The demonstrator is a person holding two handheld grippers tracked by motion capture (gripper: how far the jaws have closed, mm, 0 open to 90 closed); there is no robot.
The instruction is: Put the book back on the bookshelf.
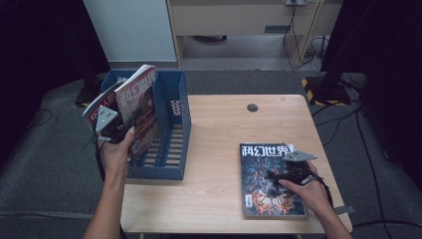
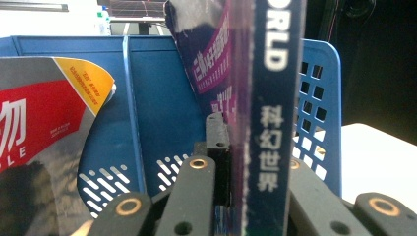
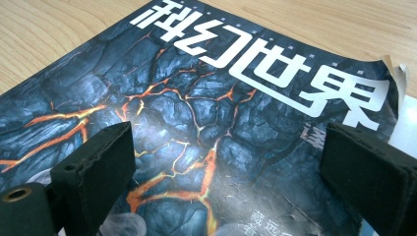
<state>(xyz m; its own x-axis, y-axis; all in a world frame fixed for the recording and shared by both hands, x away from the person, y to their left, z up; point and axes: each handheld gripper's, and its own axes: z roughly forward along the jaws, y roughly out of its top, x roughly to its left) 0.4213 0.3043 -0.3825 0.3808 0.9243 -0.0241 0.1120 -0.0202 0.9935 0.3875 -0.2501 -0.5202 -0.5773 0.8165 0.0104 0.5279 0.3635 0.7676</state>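
A dark magazine [image 1: 142, 99] with white lettering stands upright over the blue file rack [image 1: 171, 119]. My left gripper [image 1: 127, 124] is shut on its lower edge. In the left gripper view the magazine's blue spine [image 2: 273, 123] runs up between the jaws of that gripper [image 2: 246, 147], with the rack's divider [image 2: 152, 108] behind. A second magazine [image 1: 271, 179], with a cracked-lava cover, lies flat near the table's front right. My right gripper [image 1: 278, 175] rests over it, open. In the right gripper view its pads [image 3: 98, 157] stand wide apart above the cover [image 3: 206, 98].
Another magazine [image 1: 97, 107] with a red and grey cover leans in the rack's left compartment, also seen as the curled cover [image 2: 44, 113] in the left gripper view. The wooden table [image 1: 219, 139] has a cable hole [image 1: 252, 107] at the back. Dark stands and cables flank the table.
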